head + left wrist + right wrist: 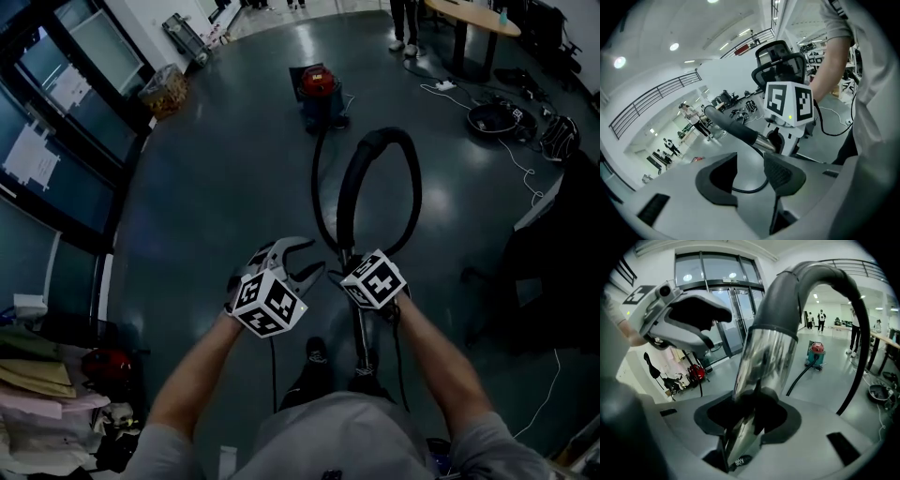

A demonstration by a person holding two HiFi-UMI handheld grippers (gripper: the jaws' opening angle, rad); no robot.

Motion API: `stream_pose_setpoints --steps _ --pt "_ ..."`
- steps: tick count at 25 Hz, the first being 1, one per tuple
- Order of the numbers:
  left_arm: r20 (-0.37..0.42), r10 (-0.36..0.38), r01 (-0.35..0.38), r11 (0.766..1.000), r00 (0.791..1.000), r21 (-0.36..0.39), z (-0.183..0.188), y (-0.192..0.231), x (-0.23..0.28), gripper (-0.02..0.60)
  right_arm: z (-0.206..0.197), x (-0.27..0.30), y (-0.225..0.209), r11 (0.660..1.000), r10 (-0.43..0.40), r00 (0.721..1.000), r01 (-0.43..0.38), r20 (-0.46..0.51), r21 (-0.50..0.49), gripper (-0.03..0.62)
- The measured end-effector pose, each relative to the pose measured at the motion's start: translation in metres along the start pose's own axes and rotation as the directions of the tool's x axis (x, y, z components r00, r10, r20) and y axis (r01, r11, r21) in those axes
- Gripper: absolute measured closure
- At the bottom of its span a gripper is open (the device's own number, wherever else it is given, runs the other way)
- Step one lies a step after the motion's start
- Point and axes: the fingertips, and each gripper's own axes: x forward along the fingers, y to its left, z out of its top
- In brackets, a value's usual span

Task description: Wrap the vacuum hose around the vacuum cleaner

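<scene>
The right claw (pixel 747 416) is clamped on a shiny metal tube (pixel 764 357). The left claw (pixel 750 176) is just beside it, jaws apart and empty. From the tube the black vacuum hose (pixel 412 187) arches up and back down. The red vacuum cleaner (pixel 317 94) stands well apart on the floor (pixel 216 187). Farther left is a bin (pixel 164 91) of brownish stuff.

Part of the metal tube (pixel 362 339) behind the right gripper (pixel 349 258); distant person (pixel 405 28) cut off at the legs.
</scene>
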Motion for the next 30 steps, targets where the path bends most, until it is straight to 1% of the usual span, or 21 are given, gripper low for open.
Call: stream_pose_setpoints --steps 3,5,7,8,10,11,13,15,16,18,20,22,23,24,25,28,30 --pt "0.019 -0.038 0.038 0.998 0.999 0.043 0.009 0.01 0.002 0.399 -0.002 0.01 -0.002 0.999 0.02 0.999 -0.021 -0.043 -0.032 0.434" --pt "0.046 -0.066 0.063 0.995 0.997 0.074 0.018 0.018 0.004 0.397 -0.003 0.016 -0.003 0.999 0.031 0.997 -0.034 -0.065 -0.037 0.434" --pt "0.071 -0.098 0.088 0.987 0.993 0.131 0.026 0.028 0.009 0.397 -0.002 0.025 -0.006 0.998 0.041 0.995 -0.044 -0.089 -0.037 0.434" --pt "0.073 -0.121 0.107 0.979 0.99 0.171 0.028 0.032 0.012 0.394 -0.001 0.03 -0.007 0.998 0.045 0.994 -0.049 -0.1 -0.037 0.434" --pt "0.049 -0.183 0.164 0.95 0.982 0.264 0.025 0.041 0.02 0.348 0.005 0.039 -0.01 0.998 0.048 0.992 -0.053 -0.119 -0.039 0.434" --pt "0.03 -0.22 0.2 0.929 0.975 0.31 0.022 0.044 0.024 0.332 0.009 0.043 -0.012 0.998 0.047 0.991 -0.053 -0.127 -0.04 0.434" --pt "-0.009 -0.301 0.281 0.877 0.953 0.39 0.016 0.048 0.029 0.313 0.016 0.049 -0.017 0.998 0.04 0.988 -0.046 -0.147 -0.039 0.434" --pt "-0.038 -0.378 0.352 0.815 0.925 0.46 0.013 0.05 0.031 0.3 0.02 0.053 -0.023 0.999 0.026 0.985 -0.032 -0.172 -0.033 0.434" --pt "-0.051 -0.403 0.374 0.783 0.914 0.497 0.013 0.051 0.032 0.298 0.021 0.054 -0.025 0.999 0.019 0.982 -0.025 -0.187 -0.03 0.434" --pt "-0.081 -0.424 0.389 0.719 0.902 0.576 0.012 0.058 0.036 0.298 0.026 0.057 -0.029 0.999 0.014 0.977 -0.021 -0.212 -0.028 0.434" --pt "-0.118 -0.438 0.404 0.648 0.891 0.645 0.009 0.065 0.044 0.298 0.031 0.061 -0.03 0.999 0.02 0.974 -0.028 -0.227 -0.033 0.434" --pt "-0.161 -0.472 0.442 0.578 0.867 0.686 0.004 0.067 0.051 0.298 0.035 0.064 -0.03 0.999 0.026 0.971 -0.035 -0.237 -0.032 0.434" --pt "-0.18 -0.493 0.465 0.549 0.851 0.695 0.001 0.068 0.053 0.298 0.037 0.066 -0.03 0.999 0.025 0.97 -0.033 -0.243 -0.03 0.434" --pt "-0.196 -0.512 0.486 0.526 0.836 0.698 -0.001 0.07 0.054 0.298 0.039 0.068 -0.03 0.999 0.02 0.968 -0.028 -0.251 -0.027 0.434" --pt "-0.207 -0.529 0.503 0.51 0.823 0.698 -0.004 0.071 0.055 0.298 0.041 0.07 -0.031 0.999 0.011 0.965 -0.019 -0.261 -0.026 0.434" --pt "-0.231 -0.567 0.542 0.47 0.79 0.697 -0.011 0.075 0.06 0.298 0.045 0.075 -0.038 1.0 -0.021 0.956 0.013 -0.293 -0.028 0.434" --pt "-0.263 -0.582 0.567 0.432 0.769 0.701 -0.018 0.078 0.063 0.298 0.045 0.078 -0.044 0.999 -0.037 0.95 0.031 -0.311 -0.025 0.434"
